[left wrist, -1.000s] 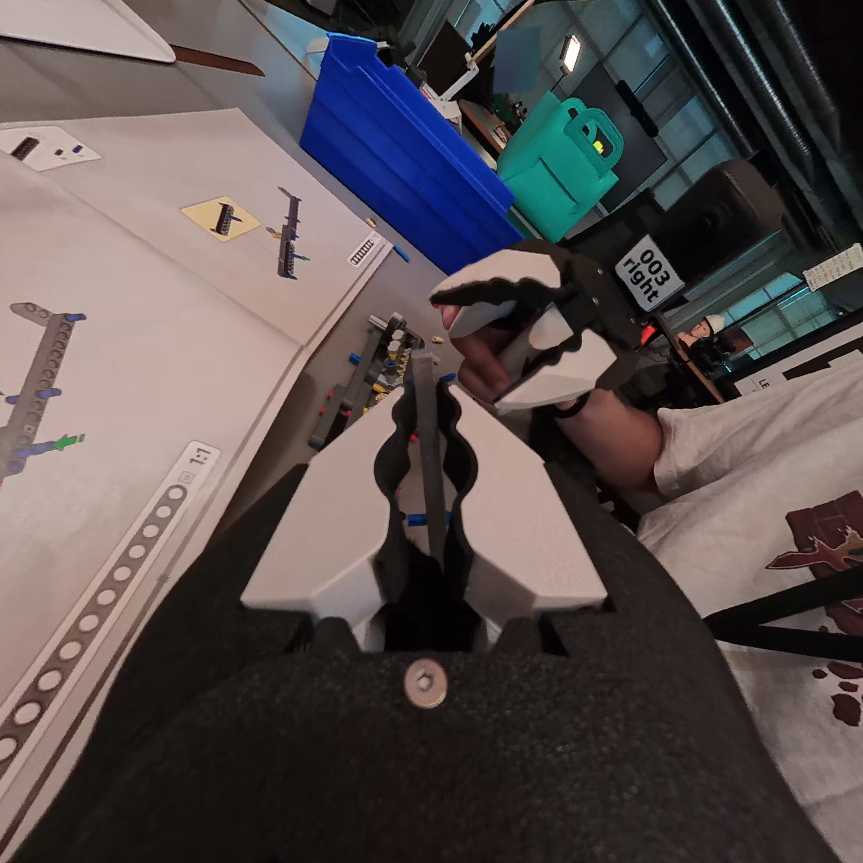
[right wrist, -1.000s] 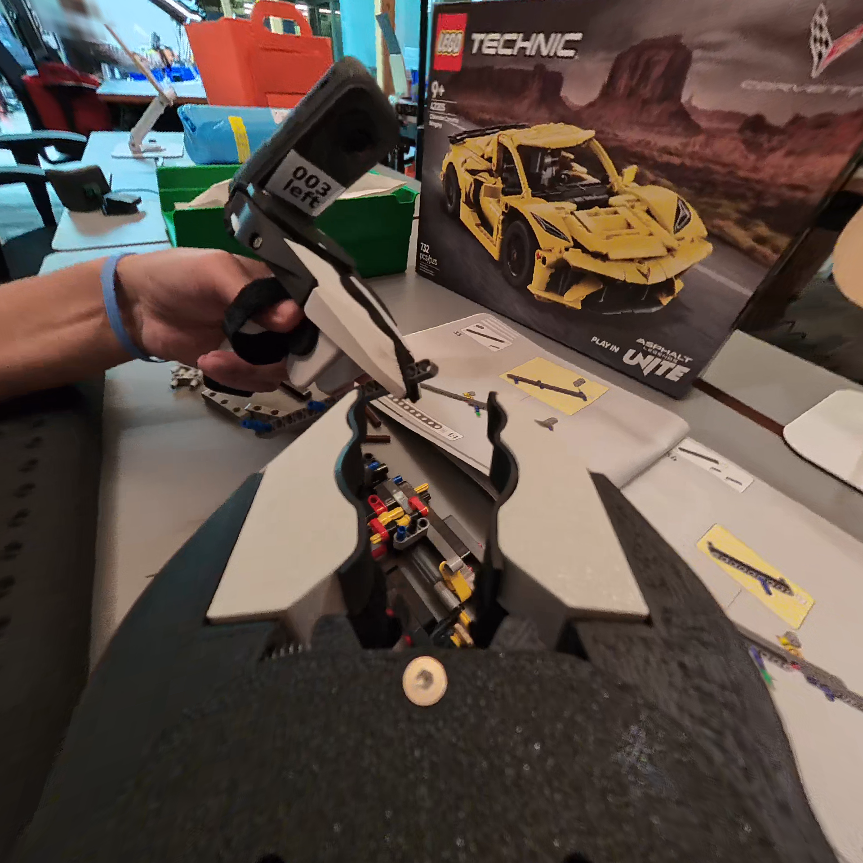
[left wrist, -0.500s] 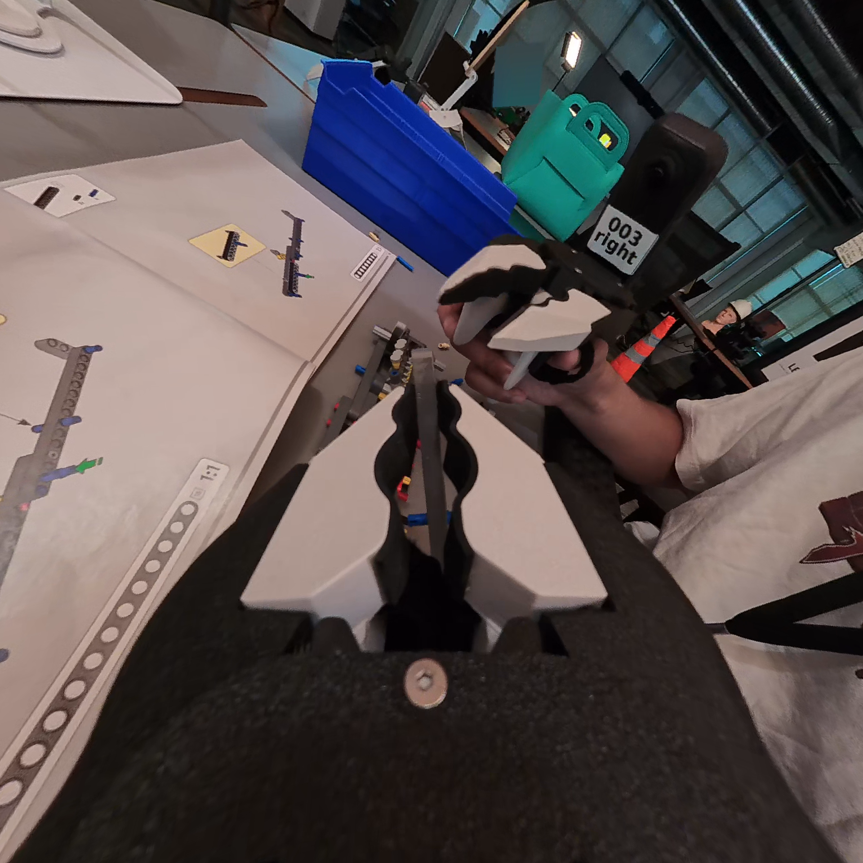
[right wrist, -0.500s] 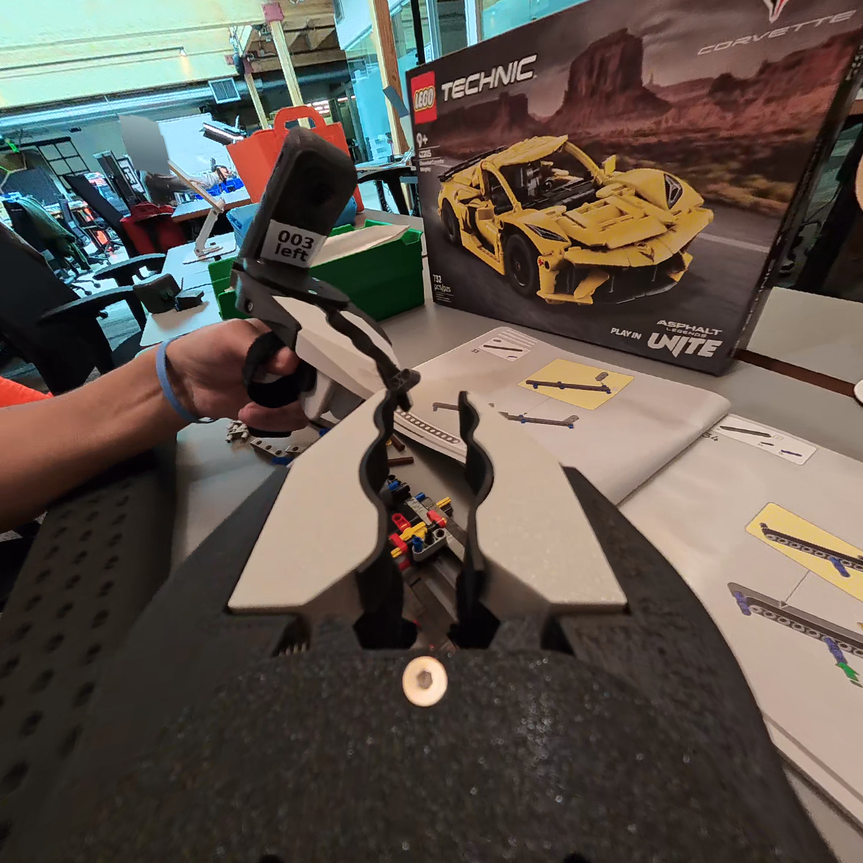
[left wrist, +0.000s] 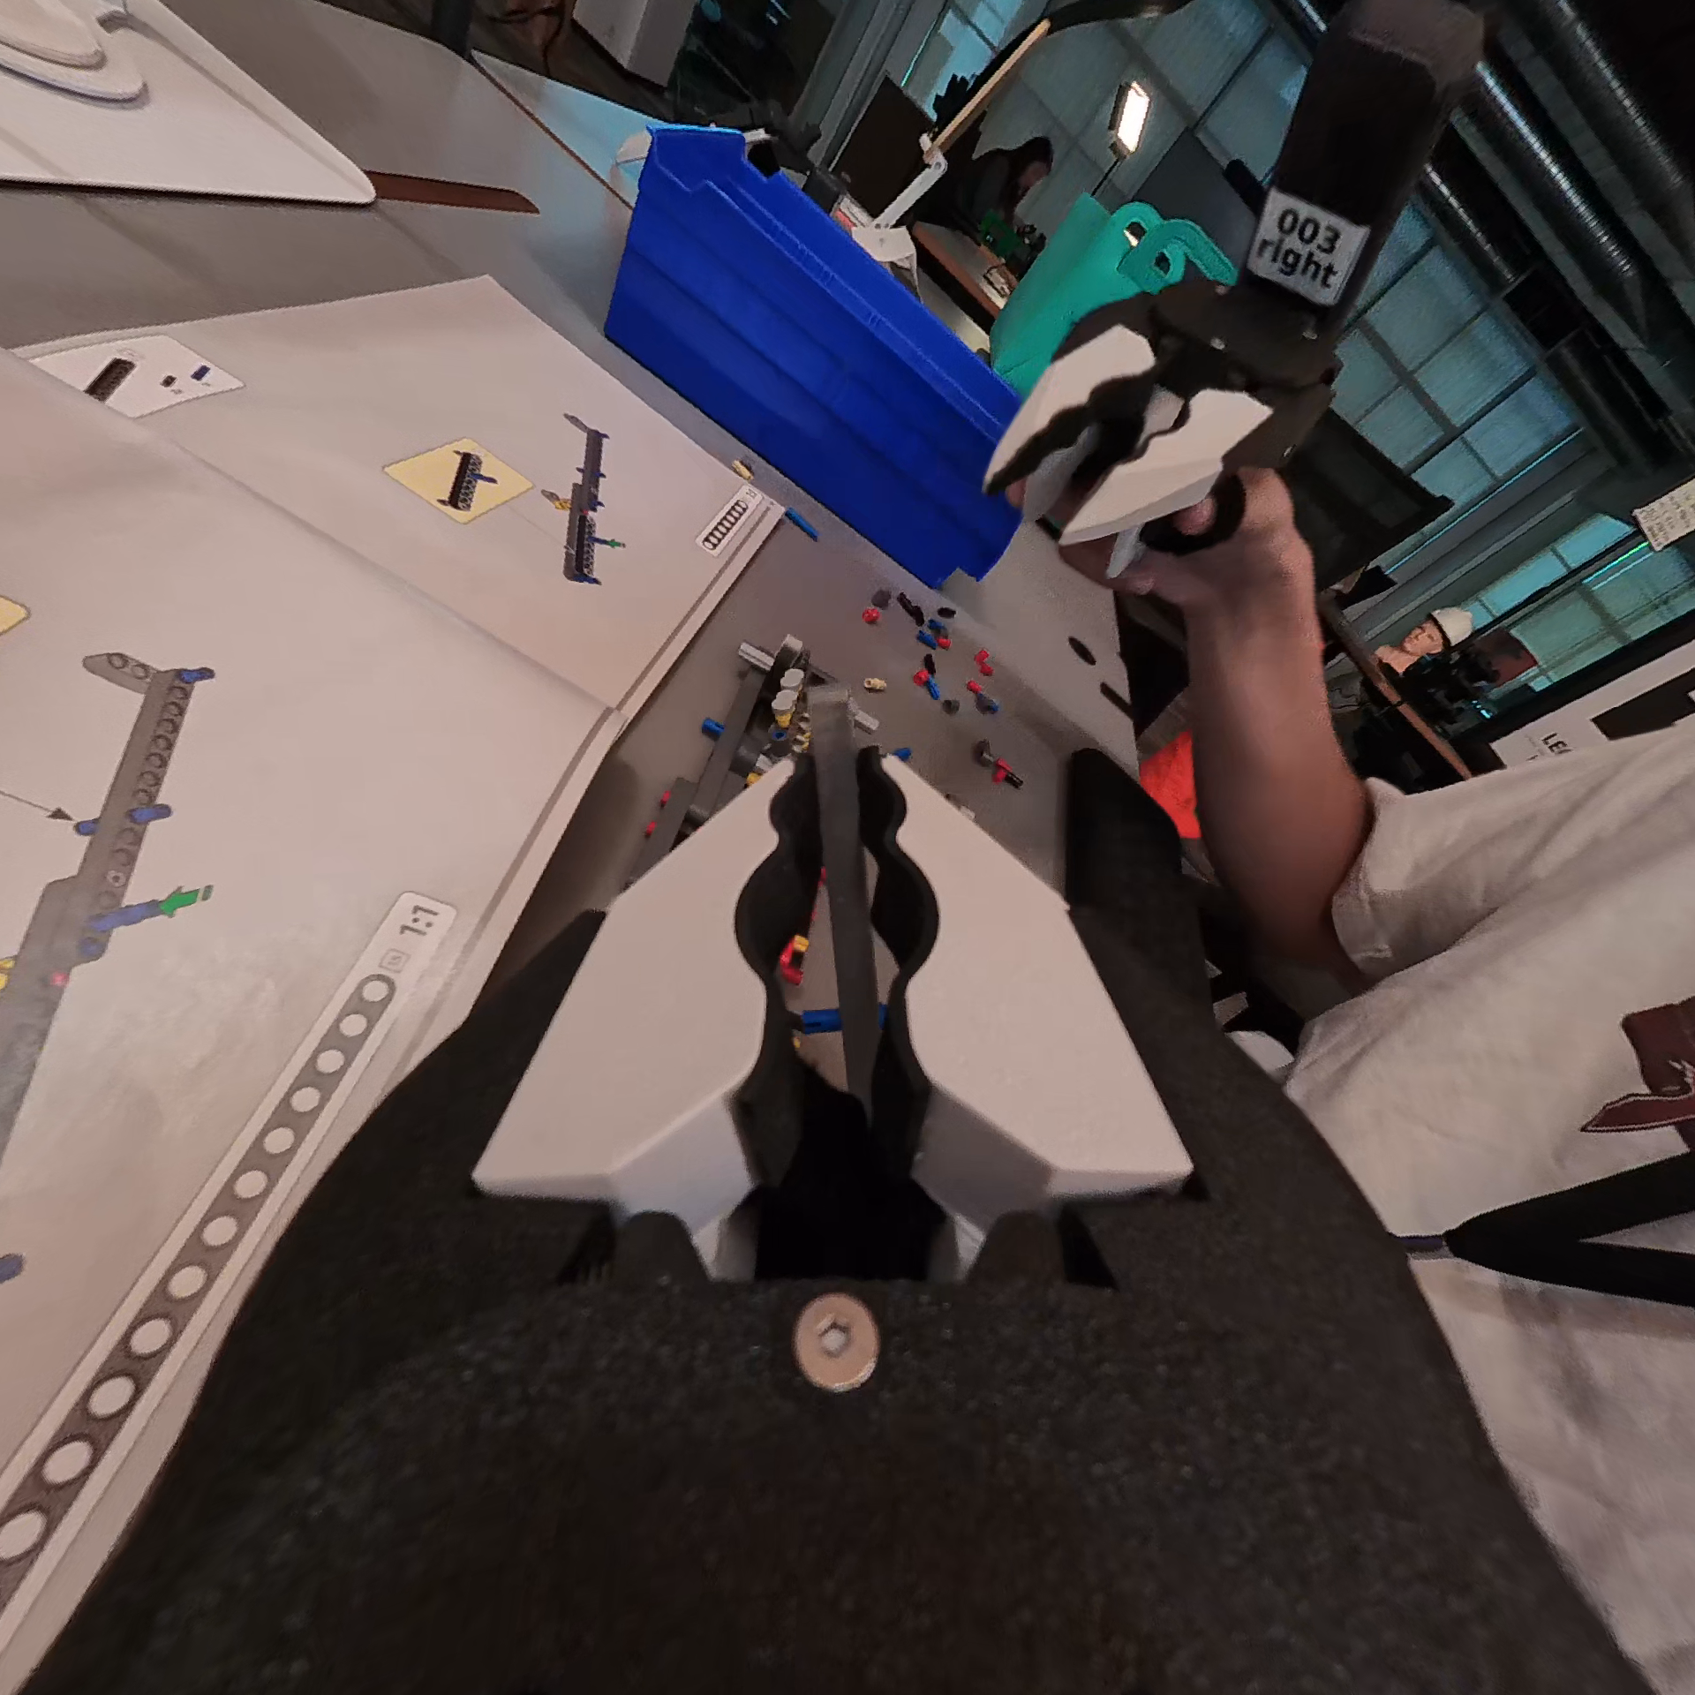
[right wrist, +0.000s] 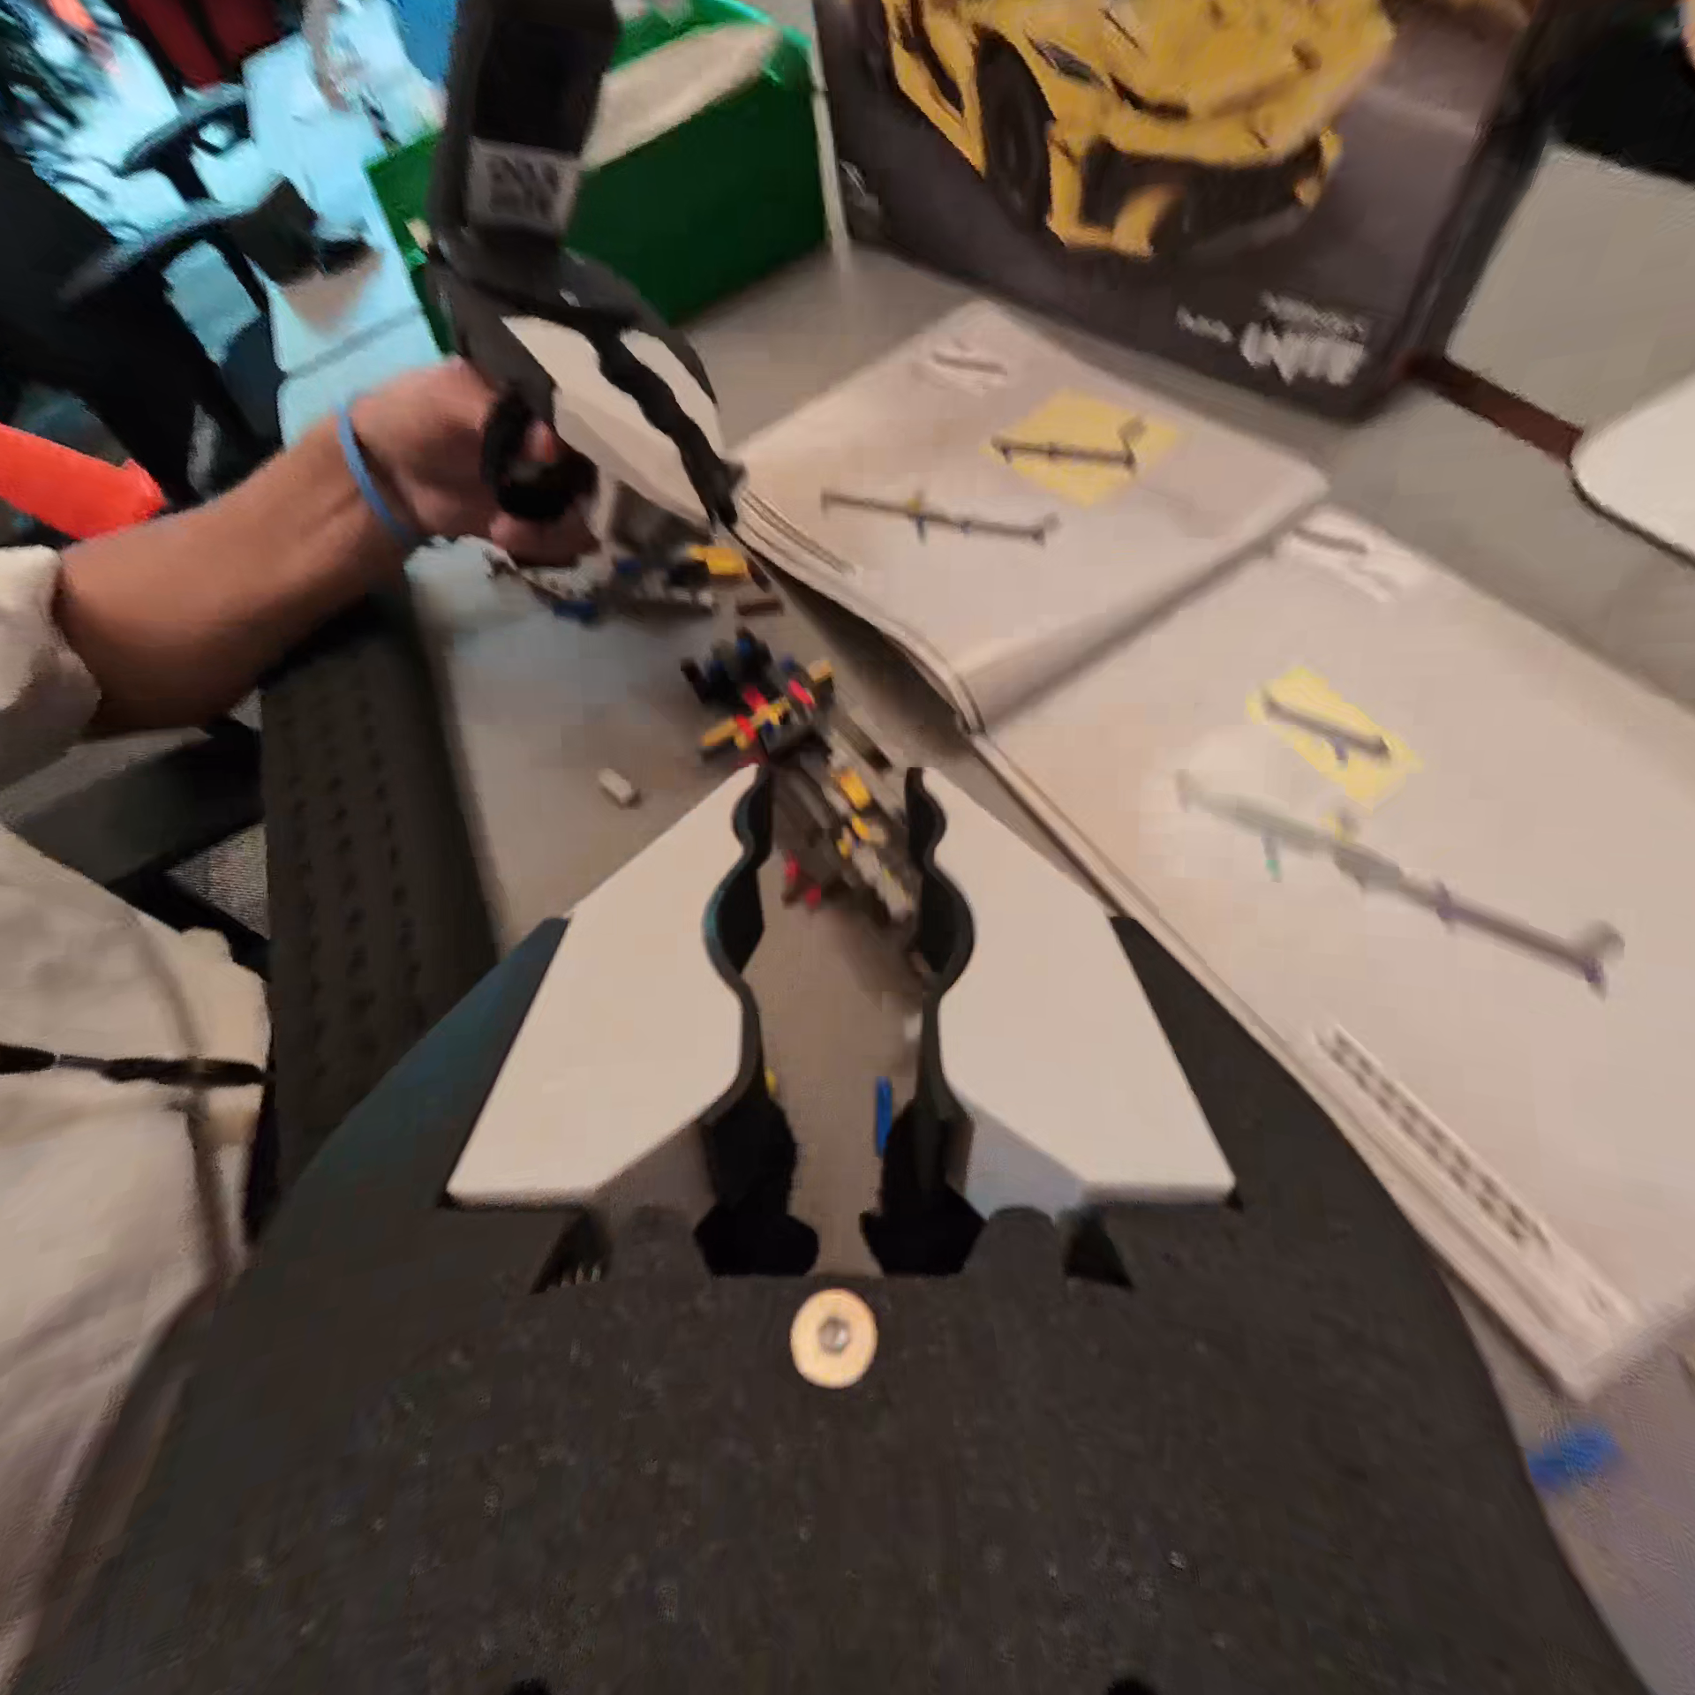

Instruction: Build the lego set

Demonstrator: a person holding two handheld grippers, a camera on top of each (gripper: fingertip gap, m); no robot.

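Note:
My left gripper (left wrist: 839,770) is shut on a long dark grey beam (left wrist: 846,880), held edge-on and sticking out past the fingertips, above the table. It also shows in the right wrist view (right wrist: 725,486), over the edge of the booklet. My right gripper (right wrist: 836,789) is open and empty, raised above a partly built grey assembly with yellow, red and blue pieces (right wrist: 789,715). The right gripper shows in the left wrist view (left wrist: 1101,449), high and to the right. The assembly (left wrist: 761,725) lies just beyond the beam's tip.
An open instruction booklet (left wrist: 367,642) (right wrist: 1055,550) covers the table beside the assembly. Small loose pieces (left wrist: 936,651) are scattered near a blue bin (left wrist: 807,367). The set's box (right wrist: 1192,183) and a green bin (right wrist: 660,183) stand at the back. A person's arms hold both grippers. My right fingertips sit around 15 cm from my left ones.
My right gripper has risen and pulled away from the left gripper and now looks down on the assembly; its view is blurred. My left gripper keeps its hold on the beam.

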